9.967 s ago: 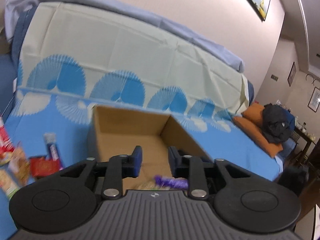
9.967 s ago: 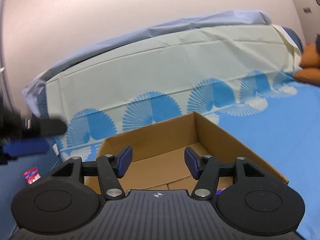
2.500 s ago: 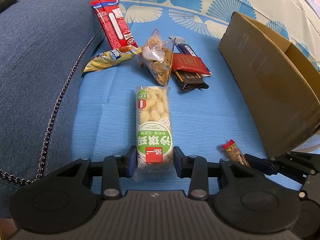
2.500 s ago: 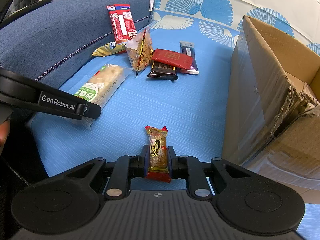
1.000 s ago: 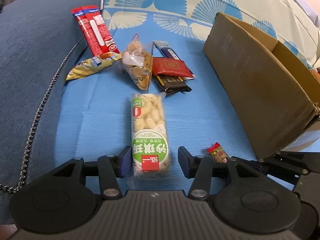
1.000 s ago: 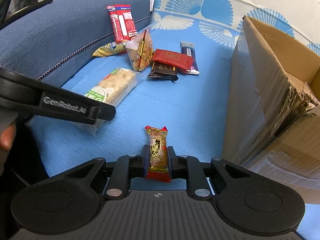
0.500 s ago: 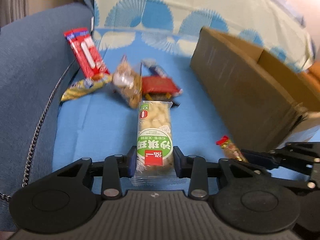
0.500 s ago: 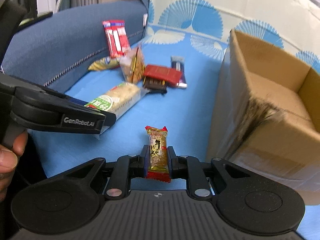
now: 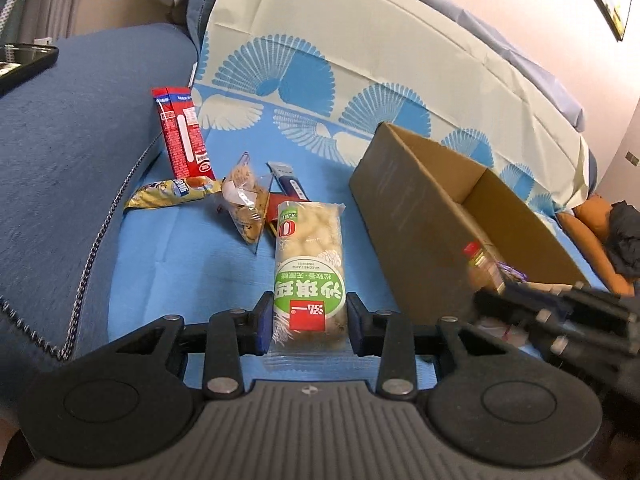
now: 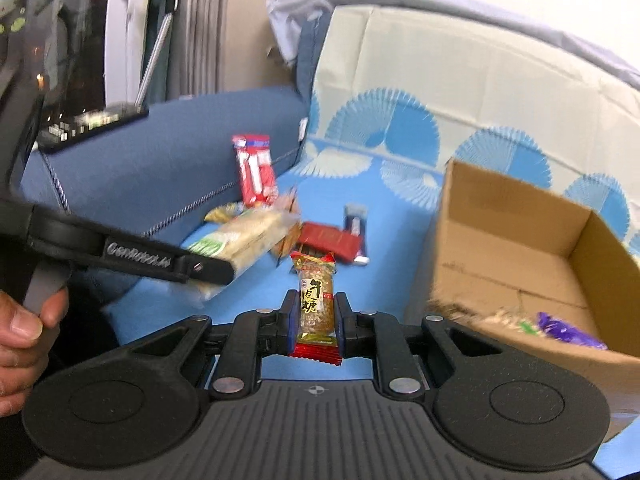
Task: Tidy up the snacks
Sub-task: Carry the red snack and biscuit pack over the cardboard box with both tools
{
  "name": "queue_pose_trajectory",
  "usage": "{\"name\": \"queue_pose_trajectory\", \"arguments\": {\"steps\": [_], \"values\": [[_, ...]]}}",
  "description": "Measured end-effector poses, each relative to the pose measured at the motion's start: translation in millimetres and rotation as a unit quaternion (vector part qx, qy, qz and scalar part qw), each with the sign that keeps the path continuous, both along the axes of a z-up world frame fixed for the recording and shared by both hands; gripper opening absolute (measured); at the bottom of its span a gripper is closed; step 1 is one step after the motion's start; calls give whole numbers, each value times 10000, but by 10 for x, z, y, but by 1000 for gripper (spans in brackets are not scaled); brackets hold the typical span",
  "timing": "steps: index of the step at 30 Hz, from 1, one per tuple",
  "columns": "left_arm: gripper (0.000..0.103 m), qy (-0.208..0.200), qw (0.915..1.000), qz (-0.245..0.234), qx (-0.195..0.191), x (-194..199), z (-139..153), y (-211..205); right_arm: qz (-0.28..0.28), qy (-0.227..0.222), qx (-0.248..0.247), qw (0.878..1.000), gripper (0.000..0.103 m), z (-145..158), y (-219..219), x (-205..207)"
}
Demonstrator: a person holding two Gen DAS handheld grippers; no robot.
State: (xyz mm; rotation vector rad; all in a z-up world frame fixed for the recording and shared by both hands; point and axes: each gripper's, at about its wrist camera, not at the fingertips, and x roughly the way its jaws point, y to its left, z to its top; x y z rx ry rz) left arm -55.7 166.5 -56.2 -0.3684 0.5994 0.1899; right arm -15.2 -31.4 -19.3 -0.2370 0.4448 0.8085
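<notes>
My left gripper (image 9: pixel 308 322) is shut on a long green-and-white pack of puffed snacks (image 9: pixel 309 264), lifted off the blue sofa cover. In the right wrist view that pack (image 10: pixel 244 240) shows at the left. The right gripper (image 10: pixel 313 322) is shut on a small red-and-gold candy bar (image 10: pixel 316 300), held up in the air. An open cardboard box (image 9: pixel 460 216) stands to the right, also in the right wrist view as the box (image 10: pixel 520 248), with a purple wrapper (image 10: pixel 568 330) inside. Loose snacks lie beyond: a red stick pack (image 9: pixel 182 136), a yellow pouch (image 9: pixel 172 194), a clear cookie bag (image 9: pixel 246 204).
A dark blue sofa armrest (image 9: pixel 60 140) rises at the left with a black phone (image 9: pixel 24 62) on top. The patterned backrest cover (image 9: pixel 360 60) stands behind. A red packet (image 10: pixel 328 240) and a dark bar (image 10: pixel 354 216) lie on the seat. A person's hand (image 10: pixel 20 332) grips the left tool.
Both grippers have risen from the seat with their snacks. The left jaws have shut on the puffed-snack pack, which now hangs clear of the cover. The box interior has come into view.
</notes>
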Motion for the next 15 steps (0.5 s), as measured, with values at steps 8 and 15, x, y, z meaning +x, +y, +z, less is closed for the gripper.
{"name": "queue_pose_trajectory", "arguments": {"steps": [8,15], "values": [[40,-26,9990,-316,327,-200,204,-341,-638,92,718,9953,18,380,-529,191],[40,-15,9970,-667,380,-89,408,-667,-1064,-83,967,9896,18,638,-848,633]]}}
